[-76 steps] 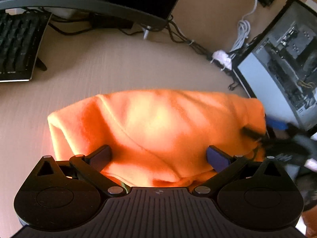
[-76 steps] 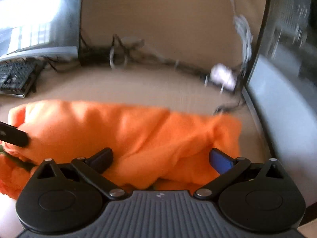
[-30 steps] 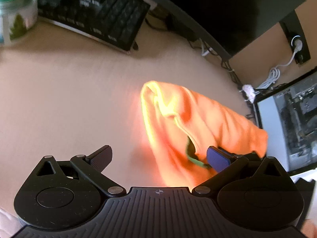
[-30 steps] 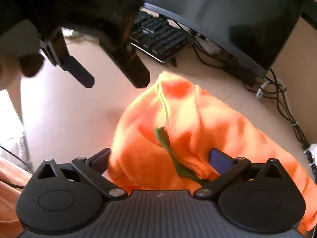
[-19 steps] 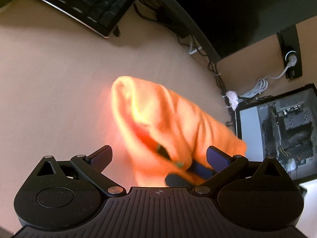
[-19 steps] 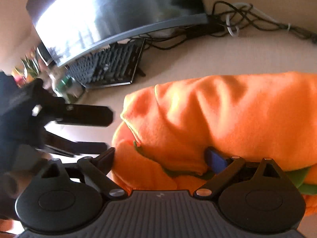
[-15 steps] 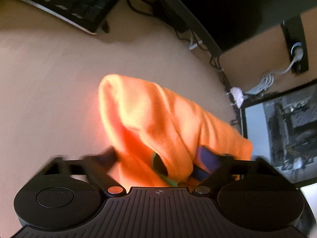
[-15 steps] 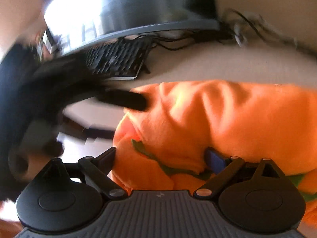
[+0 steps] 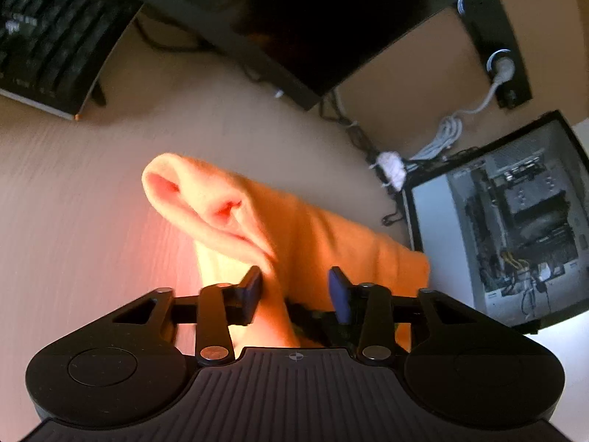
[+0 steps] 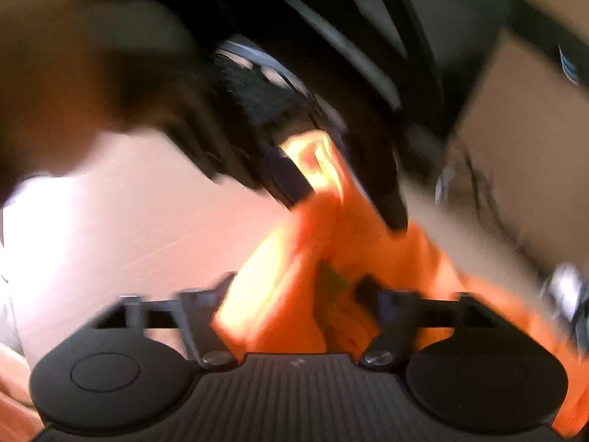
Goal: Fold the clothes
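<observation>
Orange fleece garment (image 9: pixel 313 228) lies bunched on the pale desk (image 9: pixel 73 221), between the keyboard (image 9: pixel 44 44) and the open computer case (image 9: pixel 515 221). A second ago both claws stood wide over it. Now the left gripper (image 9: pixel 296 289) is closing narrow on a ridge of fabric, and the right gripper (image 10: pixel 298 294), blurred, is closing on the neighbouring edge with cloth between its jaws. Judging by that, the next fold is about to be lifted
</observation>
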Demonstrator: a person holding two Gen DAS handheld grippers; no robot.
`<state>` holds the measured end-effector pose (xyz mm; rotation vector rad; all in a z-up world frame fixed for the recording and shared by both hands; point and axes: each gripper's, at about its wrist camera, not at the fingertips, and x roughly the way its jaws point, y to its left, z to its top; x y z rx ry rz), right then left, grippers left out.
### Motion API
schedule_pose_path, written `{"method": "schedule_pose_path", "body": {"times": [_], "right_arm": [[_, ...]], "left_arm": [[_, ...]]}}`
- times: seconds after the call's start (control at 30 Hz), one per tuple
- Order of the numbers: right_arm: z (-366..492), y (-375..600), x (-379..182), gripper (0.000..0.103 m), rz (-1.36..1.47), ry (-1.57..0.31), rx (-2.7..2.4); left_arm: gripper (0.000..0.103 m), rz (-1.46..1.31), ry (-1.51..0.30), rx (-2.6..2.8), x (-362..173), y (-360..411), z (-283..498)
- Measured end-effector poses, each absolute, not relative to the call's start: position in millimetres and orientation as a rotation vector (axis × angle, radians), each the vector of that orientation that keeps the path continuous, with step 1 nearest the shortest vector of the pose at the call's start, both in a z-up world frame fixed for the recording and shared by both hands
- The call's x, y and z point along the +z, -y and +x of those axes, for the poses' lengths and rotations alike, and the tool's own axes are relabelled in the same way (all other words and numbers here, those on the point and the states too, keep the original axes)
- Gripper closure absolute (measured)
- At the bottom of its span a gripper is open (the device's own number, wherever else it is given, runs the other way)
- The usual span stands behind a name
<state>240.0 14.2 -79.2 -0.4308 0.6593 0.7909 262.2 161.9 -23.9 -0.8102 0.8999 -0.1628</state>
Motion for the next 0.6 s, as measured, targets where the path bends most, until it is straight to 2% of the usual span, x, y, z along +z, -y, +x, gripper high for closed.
{"method": "schedule_pose_path", "body": {"times": [0.03, 0.1, 0.17, 0.37, 0.43, 0.47, 0.5, 0.57, 0.6], "right_arm": [[253.4, -6.3, -75.8, 0.064, -0.329, -0.726, 0.780], [273.9, 10.3, -70.8, 0.073, -0.166, -0.821, 0.765], [284.1, 24.3, -69.1, 0.075, -0.060, -0.879, 0.754], [269.1, 23.8, -68.2, 0.076, -0.126, -0.847, 0.776], [257.6, 18.8, -66.2, 0.076, -0.231, -0.790, 0.799], [249.5, 16.3, -64.8, 0.076, -0.307, -0.743, 0.808], [240.0, 14.2, -62.6, 0.075, -0.378, -0.687, 0.806], [219.9, 9.8, -59.3, 0.064, -0.501, -0.563, 0.776], [212.4, 6.7, -60.0, 0.048, -0.546, -0.501, 0.749]], "left_arm": [[0.049, -0.820, -0.876, -0.155, -20.9, -166.3, 257.1], [0.026, -0.851, -0.839, -0.115, -17.9, -178.5, 248.4], [0.019, -0.877, -0.832, -0.071, -22.1, -192.3, 243.3], [0.016, -0.992, -0.956, -0.049, -62.6, -197.7, 258.1], [0.026, -0.936, -0.970, -0.059, -65.7, -186.4, 266.6], [0.047, -0.896, -0.972, -0.061, -65.7, -180.4, 270.3], [0.061, -0.837, -0.969, -0.055, -63.3, -174.7, 274.1], [0.071, -0.788, -0.963, -0.043, -57.7, -169.1, 276.9], [0.077, -0.784, -0.963, -0.052, -54.7, -168.3, 277.2]]}}
